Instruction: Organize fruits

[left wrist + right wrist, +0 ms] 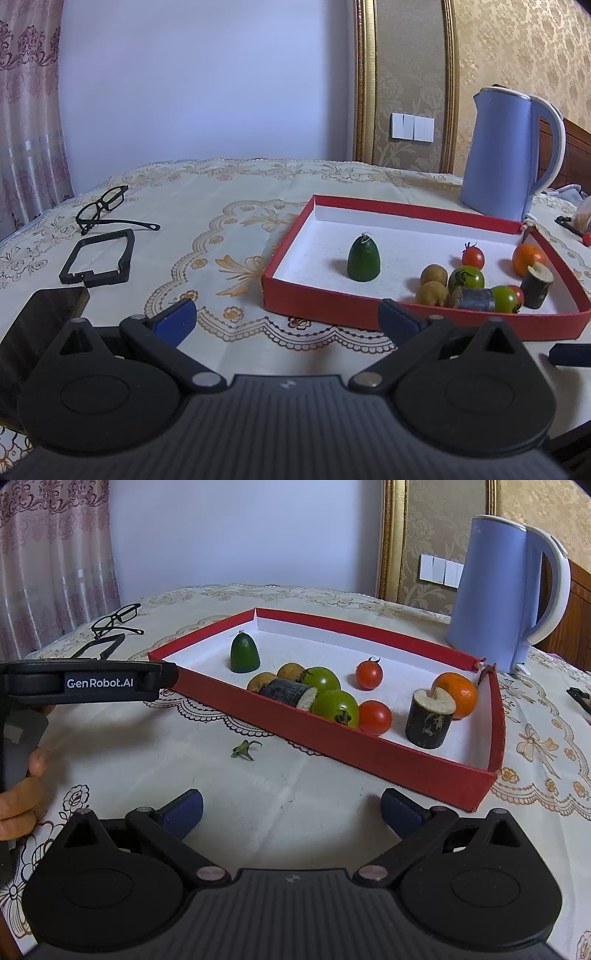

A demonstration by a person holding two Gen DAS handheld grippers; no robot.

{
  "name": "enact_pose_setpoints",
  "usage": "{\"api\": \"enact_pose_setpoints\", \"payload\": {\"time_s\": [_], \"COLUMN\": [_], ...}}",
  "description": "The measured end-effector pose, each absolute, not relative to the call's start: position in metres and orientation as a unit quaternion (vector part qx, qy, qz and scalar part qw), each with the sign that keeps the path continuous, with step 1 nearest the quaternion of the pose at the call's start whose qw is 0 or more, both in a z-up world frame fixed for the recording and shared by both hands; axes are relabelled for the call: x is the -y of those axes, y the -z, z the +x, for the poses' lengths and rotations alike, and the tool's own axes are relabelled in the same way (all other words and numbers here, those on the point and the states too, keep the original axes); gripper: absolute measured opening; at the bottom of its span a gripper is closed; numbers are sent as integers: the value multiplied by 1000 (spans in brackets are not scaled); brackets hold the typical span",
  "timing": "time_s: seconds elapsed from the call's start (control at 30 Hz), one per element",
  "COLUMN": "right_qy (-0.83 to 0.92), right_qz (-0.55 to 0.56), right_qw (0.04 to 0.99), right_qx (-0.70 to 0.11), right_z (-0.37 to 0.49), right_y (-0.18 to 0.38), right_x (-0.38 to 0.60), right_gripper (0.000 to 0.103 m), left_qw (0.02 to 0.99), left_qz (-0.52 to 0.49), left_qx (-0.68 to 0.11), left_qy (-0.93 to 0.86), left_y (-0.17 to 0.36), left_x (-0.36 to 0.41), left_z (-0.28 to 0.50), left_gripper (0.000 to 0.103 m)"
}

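A red tray [317, 301] [369, 749] with a white floor holds the fruit: a dark green cone-shaped fruit [364, 260] [243, 653], two green tomatoes [336, 707], two red tomatoes [368, 674], an orange [456, 694], two brown round fruits [433, 275] and two dark sugarcane pieces [428, 720]. My left gripper [288, 321] is open and empty over the tablecloth, just before the tray's near left corner. My right gripper [291, 808] is open and empty in front of the tray's near wall. The left gripper's body [92, 683] shows at the left in the right wrist view.
A blue kettle [506, 155] [502, 602] stands behind the tray. Black glasses [105, 208], a black frame [98, 262] and a dark phone [40, 325] lie at the left. A green tomato stem [244, 750] lies on the patterned tablecloth before the tray.
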State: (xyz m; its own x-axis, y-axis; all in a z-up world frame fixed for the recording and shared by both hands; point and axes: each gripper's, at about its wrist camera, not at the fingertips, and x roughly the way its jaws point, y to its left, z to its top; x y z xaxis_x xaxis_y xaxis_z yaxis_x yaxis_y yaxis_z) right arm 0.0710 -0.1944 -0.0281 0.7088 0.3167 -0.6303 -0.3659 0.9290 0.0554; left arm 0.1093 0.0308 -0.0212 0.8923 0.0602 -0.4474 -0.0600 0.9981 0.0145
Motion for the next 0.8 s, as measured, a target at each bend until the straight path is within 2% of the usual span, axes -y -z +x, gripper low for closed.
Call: {"api": "enact_pose_setpoints", "payload": {"time_s": [0.8], "right_qy": [-185], "right_qz": [-37], "right_qw": [924], "right_qx": [-334], "right_z": [71], "right_y": [28], "right_x": [194], "right_gripper": [103], "left_qw": [972], "left_qz": [2], "left_qx": [-234], "left_qy": [-28], "left_y": [22], "left_x": [-31], "left_z": [111], "left_gripper": [103]}}
